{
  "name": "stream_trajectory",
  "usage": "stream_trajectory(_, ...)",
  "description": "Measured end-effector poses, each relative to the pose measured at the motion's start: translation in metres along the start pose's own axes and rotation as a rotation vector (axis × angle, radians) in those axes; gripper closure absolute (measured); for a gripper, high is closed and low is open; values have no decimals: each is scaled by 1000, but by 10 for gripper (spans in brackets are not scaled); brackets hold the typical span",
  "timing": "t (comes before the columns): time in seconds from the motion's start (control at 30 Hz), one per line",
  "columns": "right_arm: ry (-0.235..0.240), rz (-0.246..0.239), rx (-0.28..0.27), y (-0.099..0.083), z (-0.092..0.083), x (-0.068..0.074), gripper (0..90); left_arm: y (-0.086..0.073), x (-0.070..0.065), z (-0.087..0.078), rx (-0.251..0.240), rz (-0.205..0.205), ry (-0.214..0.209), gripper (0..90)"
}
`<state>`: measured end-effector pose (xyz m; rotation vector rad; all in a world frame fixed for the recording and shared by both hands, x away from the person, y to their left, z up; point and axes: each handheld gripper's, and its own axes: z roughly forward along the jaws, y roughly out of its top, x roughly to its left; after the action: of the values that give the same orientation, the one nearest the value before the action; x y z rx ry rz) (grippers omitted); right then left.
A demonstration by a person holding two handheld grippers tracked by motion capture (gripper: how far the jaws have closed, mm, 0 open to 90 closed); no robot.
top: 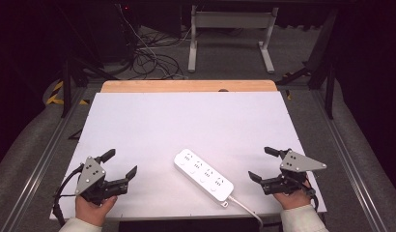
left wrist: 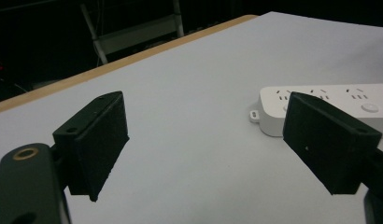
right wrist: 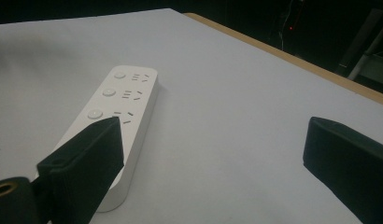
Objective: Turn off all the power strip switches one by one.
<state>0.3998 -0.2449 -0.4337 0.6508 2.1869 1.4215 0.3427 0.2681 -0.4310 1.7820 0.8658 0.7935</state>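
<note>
On the white tabletop (top: 186,121), toward six o'clock in the high view, lies a power strip (top: 204,175), set slantwise with its far end pointing to about ten o'clock and its cord end to about four o'clock. Nothing has been done to it as far as the pictures tell: it lies flat and untouched, with both grippers well apart from it. The left gripper (top: 122,163) sits at about eight o'clock with its jaws spread wide and nothing between them; the right gripper (top: 262,164) sits at about four o'clock, its jaws likewise wide and empty. By my judgement the work is at its very start, and the reach, the grasp and whatever follows are all left to do.

In the right gripper view the power strip (right wrist: 119,121) is a long, flat bar of smooth white plastic with rounded ends and softly rounded edges, its top carrying rows of small dark slots, each row with a round button beside it. A white cord (top: 247,209) leaves its near end and runs off the tabletop's near edge. In the left gripper view a small lug sticks out from the strip's end. The tabletop is matt and plain, with a bare wooden strip (top: 186,86) along its far edge at twelve o'clock. The jaws are blocky, matt black.
</note>
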Motion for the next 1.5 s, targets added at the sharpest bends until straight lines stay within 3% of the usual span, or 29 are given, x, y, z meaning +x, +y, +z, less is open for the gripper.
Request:
stream_trajectory(0.17, 6, -8, 3, 1, 1, 1, 70, 1, -1, -3, -15, 12, 12, 148)
stream_trajectory(0.33, 13, -6, 17, 1, 2, 1, 84, 1, 0, -3, -16, -12, 4, 156)
stream_trajectory(0.57, 7, -21, 31, 2, 2, 4, 114, 2, -5, -4, -12, 39, 28, 159)
stream_trajectory(0.63, 12, -18, 32, 3, 2, 4, 119, 3, -3, -5, -18, -1, -1, 159)
stream_trajectory(0.7, 15, -14, 35, 3, 3, 4, 127, 3, -2, -5, -19, -9, -2, 159)
stream_trajectory(1.0, 56, 0, 36, 11, 6, 3, 125, 3, -5, -4, -13, 20, 12, 159)
stream_trajectory(1.17, 93, 4, 76, 24, 20, 5, 109, 3, -5, -4, -12, 22, 14, 159)
stream_trajectory(1.5, 151, 24, 92, 40, 47, 11, 56, 2, -5, -4, -8, 21, 11, 159)
